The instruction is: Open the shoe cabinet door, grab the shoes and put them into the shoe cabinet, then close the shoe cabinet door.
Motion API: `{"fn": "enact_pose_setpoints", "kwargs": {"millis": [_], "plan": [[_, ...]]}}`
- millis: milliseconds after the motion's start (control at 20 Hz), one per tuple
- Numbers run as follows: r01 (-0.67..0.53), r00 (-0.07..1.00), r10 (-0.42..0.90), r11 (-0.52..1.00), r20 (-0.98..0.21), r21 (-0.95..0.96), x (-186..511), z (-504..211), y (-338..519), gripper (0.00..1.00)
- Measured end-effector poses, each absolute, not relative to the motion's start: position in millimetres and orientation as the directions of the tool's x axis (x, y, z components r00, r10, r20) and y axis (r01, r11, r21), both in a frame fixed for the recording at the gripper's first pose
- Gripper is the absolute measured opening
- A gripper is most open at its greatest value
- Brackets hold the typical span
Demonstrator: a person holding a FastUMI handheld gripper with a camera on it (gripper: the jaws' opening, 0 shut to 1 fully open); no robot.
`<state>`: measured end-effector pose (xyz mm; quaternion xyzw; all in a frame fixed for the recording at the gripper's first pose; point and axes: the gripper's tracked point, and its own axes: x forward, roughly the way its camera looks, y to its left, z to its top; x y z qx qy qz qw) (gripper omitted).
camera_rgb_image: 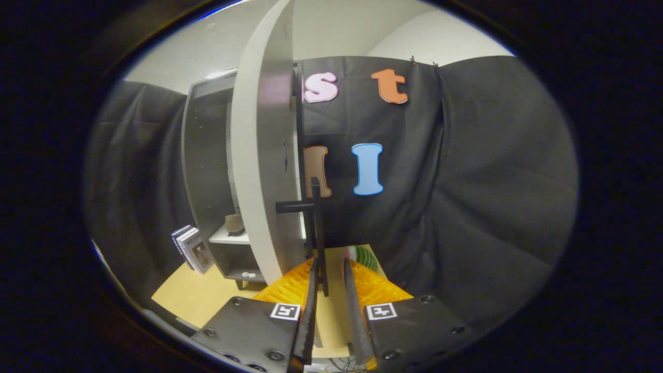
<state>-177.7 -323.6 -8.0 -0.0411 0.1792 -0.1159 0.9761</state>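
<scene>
1. Shoe cabinet (204, 155): dark carcass standing on short legs against the black cloth wall, to the left beyond my fingers. Interior partly visible past the door; a pale shelf runs across the lower part.

2. Shoe cabinet door (259, 166): white panel, swung open and seen nearly edge-on, rising directly ahead of my left finger.

3. Door handle (315, 228): black vertical bar held off the door on a short black post. Its lower end drops into the gap between my fingertips.

4. Gripper (331, 282): I read the two dark fingers as slightly parted, one on each side of the handle bar. The right finger stands clear of the bar, so no clamp on it.

5. Floor (197, 295): tan surface under the cabinet.

6. Books (192, 249): two or three, leaning left of the cabinet.

7. Shoe (234, 224): brownish item on the pale shelf inside the cabinet; too small to confirm.

8. Striped object (362, 256): green and white, just beyond my right fingertip; identity unclear.
</scene>
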Motion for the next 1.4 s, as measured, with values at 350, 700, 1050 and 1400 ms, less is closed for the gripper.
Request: {"fn": "enact_pose_setpoints", "kwargs": {"millis": [350, 700, 1050, 1400], "plan": [[0.109, 0.921, -0.138, 0.989, -0.365, -0.099, -167.4, -17.0, -288.2, 0.32], [0.031, 0.923, -0.066, 0.995, -0.378, -0.098, -140.9, -31.0, -236.2, 0.32], [0.052, 0.923, -0.082, 0.995, -0.377, -0.088, -133.4, -36.5, -217.1, 0.32], [0.076, 0.931, -0.102, 0.993, -0.349, -0.087, -123.8, -43.6, -180.6, 0.32]]}}
